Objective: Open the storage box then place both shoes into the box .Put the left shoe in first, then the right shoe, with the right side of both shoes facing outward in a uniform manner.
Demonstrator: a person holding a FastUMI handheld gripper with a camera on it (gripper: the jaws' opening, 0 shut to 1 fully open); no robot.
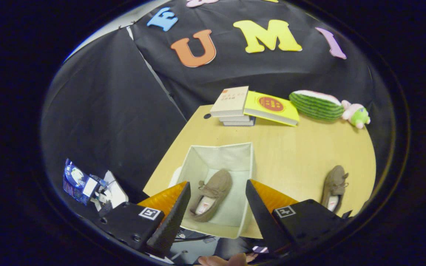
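Gripper (pixel 217 207): we hold it spread and empty above the storage box (pixel 242 155).
Left shoe (pixel 210 195): lying inside the box.
Right shoe (pixel 334 186): on the table (pixel 294 147), well right of the box, awaiting us.

No text can be read here.
The tan book (pixel 231 100) and yellow book (pixel 272 108) at the bench's far edge carry print too small to make out; the fingers hang apart, empty.

black cloth wall (pixel 117 111), wooden table (pixel 290 147)
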